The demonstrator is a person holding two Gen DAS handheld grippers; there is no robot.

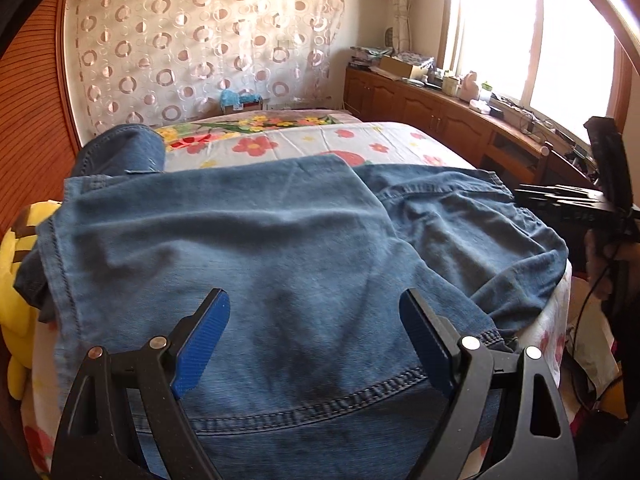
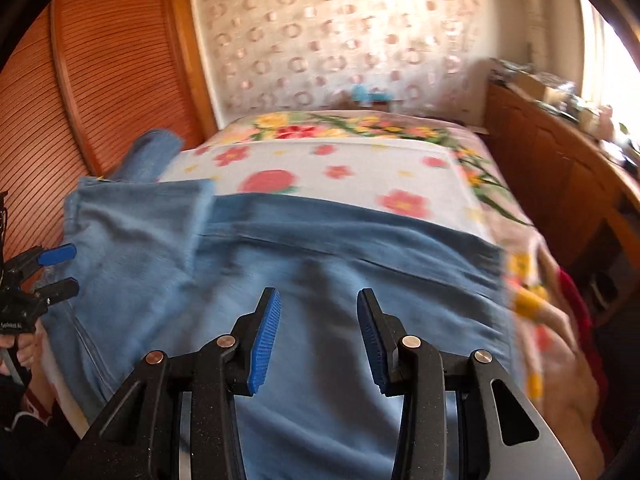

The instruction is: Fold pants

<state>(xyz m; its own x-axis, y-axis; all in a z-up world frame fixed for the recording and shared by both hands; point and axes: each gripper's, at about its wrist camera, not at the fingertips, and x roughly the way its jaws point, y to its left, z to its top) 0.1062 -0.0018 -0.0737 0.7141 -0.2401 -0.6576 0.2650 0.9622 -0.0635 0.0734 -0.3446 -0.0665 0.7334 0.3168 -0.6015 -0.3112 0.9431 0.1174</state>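
Your left gripper stands wide, blue pads apart, nothing between them, and hovers just over denim. Your right gripper is also parted, somewhat narrower, empty, above the same cloth; its view is motion-blurred, so fine detail there is uncertain.

The pants lie spread directly ahead of and beneath both grippers, across the near end of the bed. In the left view a stitched seam runs just under the pads, a flap is already laid over the middle, and one leg end trails up ahead-left. Whether the waistband is the edge ahead-right, you cannot tell for certain.

Handling judgement: blue denim, soft and limp but with some weight; it will drape, not hold shape, and layers may drag on each other. Not slippery, not fragile. Best hold looks to be a doubled, stitched edge or hem, where the ribbed pads can bite thick cloth; pinch a corner at each side so the fold lifts evenly. A grip mid-panel would likely catch one layer only.

Surface: flowered bedsheet, soft underneath, so pressing down will sink. A yellow plush toy sits at the left edge. Beyond: patterned curtain ahead, wooden cabinet with clutter ahead-right, bright window above it, slatted wooden panel at left.
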